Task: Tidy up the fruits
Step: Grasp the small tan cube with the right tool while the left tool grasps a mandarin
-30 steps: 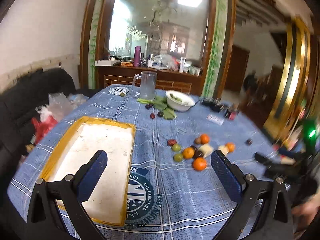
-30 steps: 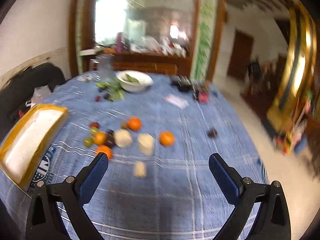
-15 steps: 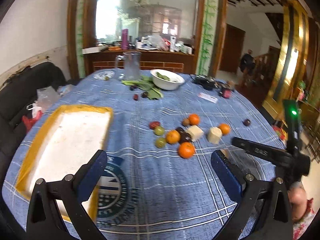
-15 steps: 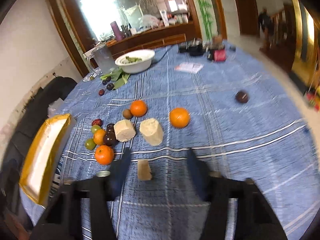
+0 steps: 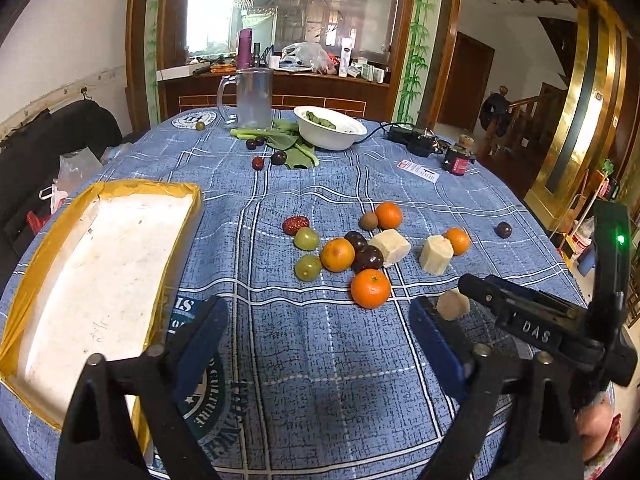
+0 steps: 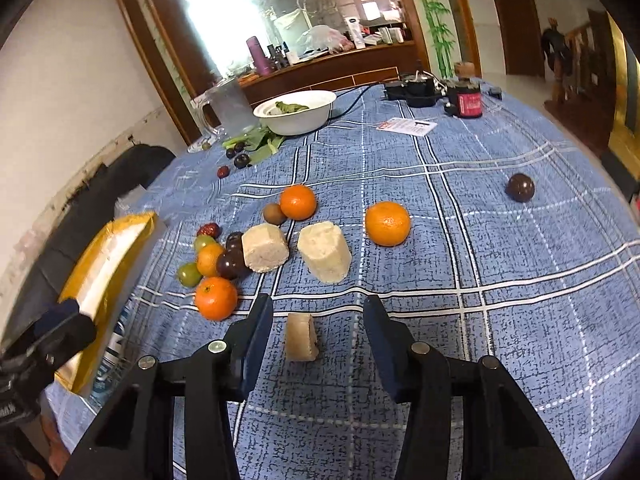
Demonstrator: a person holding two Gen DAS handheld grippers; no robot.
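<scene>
- Blue checked cloth covers a round dining table, with a wood-framed mirror and sideboard behind it.
- Right gripper: its jaws have narrowed partway and now bracket a small pale fruit chunk lying on the cloth. A clear gap shows on both sides, so the pads are not pressing yet; nothing is held.
- Left gripper: its jaws have just been closing a little but stand wide, with only bare cloth between them.
- Just beyond the right gripper sits the nearest orange, left of the chunk; behind it is a tight cluster of green fruits, a second orange, dark plums and a red date, then two larger pale chunks.
- Further out lie two more oranges, a lone dark fruit well apart to the right, and a white bowl of greens beside a glass pitcher.
- A yellow-rimmed foam tray, with nothing in it, lies at the left; I judge it the likely destination.
- Risks, as I judge them: the chunk sits closer to the left finger, so an uneven close could push or tip it over rather than pinch it.
- It also looks soft, and a hard squeeze could crush or crumble it.
- The two grippers work close together, so carrying the chunk across to the tray could clip the left gripper or knock the nearest orange rolling.
</scene>
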